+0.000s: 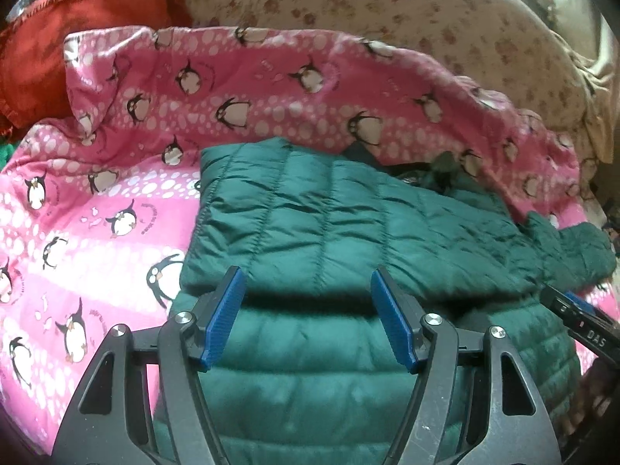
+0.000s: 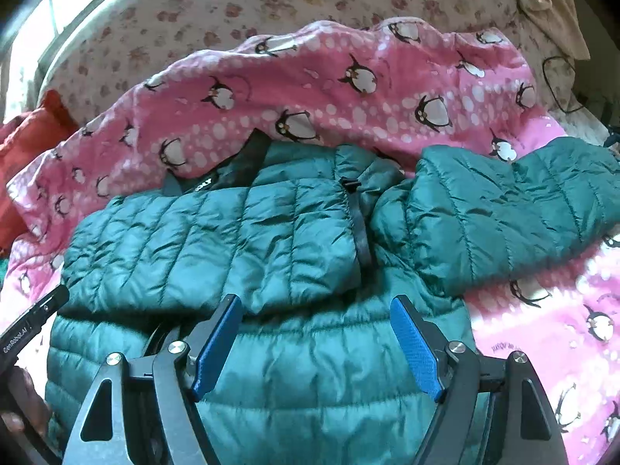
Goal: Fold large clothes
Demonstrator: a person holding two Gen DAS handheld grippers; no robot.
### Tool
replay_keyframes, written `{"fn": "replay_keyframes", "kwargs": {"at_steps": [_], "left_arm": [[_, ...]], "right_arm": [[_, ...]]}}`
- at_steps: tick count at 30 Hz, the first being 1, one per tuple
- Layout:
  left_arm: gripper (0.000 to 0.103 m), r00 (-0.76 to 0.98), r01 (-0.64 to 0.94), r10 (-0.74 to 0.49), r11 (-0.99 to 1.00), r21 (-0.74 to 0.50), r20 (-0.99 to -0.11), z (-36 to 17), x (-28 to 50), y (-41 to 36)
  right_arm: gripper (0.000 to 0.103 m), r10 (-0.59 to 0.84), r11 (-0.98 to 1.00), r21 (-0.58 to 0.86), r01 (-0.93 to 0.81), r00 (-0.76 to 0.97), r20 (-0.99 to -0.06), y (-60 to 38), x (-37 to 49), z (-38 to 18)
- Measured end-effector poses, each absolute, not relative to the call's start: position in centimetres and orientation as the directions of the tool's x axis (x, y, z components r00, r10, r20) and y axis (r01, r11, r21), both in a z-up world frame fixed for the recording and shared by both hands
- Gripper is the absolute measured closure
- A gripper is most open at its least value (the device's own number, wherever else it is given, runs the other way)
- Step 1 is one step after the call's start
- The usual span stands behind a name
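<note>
Jacket (image 1: pixel 348 217) of green quilted fabric is being shown lying on a pink blanket (image 1: pixel 116 209) printed with penguins, with its far part folded over the near part so that a thick fold edge is running across both views. The blanket is being spread over a flowered sheet (image 1: pixel 387 11), and a red cloth (image 1: pixel 58 38) is being seen bunched at the far left. One sleeve (image 2: pixel 503 201) is being left stretched out to the right across the blanket, and a dark zipper strip (image 2: pixel 358 228) is being seen running down the folded layer in the right wrist view.

The left gripper (image 1: pixel 308 290) is being held above the near part of the jacket with its blue pads (image 1: pixel 226 317) standing well apart; nothing is being pinched between them. The right gripper (image 2: pixel 316 317) is being held likewise over the jacket, just short of the fold edge, jaws wide and empty. Each tool is being glimpsed at the edge of the other's view, and part of a hand (image 2: pixel 23 407) is being seen at the lower left of the right wrist view.
</note>
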State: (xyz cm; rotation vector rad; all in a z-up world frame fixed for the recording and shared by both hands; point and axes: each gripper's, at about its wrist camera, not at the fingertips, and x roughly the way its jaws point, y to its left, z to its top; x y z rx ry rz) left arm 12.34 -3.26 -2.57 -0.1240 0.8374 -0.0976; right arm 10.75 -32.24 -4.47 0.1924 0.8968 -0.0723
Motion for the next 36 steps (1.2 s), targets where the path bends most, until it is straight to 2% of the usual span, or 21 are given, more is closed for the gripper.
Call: {"fn": "replay_keyframes", "kwargs": {"at_steps": [12,36], "left_arm": [[0.035,0.685,0.12,-0.187,0.982,-0.144,-0.705,-1.1,8.6,-6.9],[0.035,0.682,0.155,-0.221,0.975,-0.158,-0.697,-1.1,6.2,-10.3]], "right_arm": [[0.026,0.013,0.99,0.102,0.103,0.64,-0.768,-31.5,7.5,-3.0],[0.026,0.021,0.985,0.127,0.114,0.653,-0.757,-32.0,5.3,-2.8]]}}
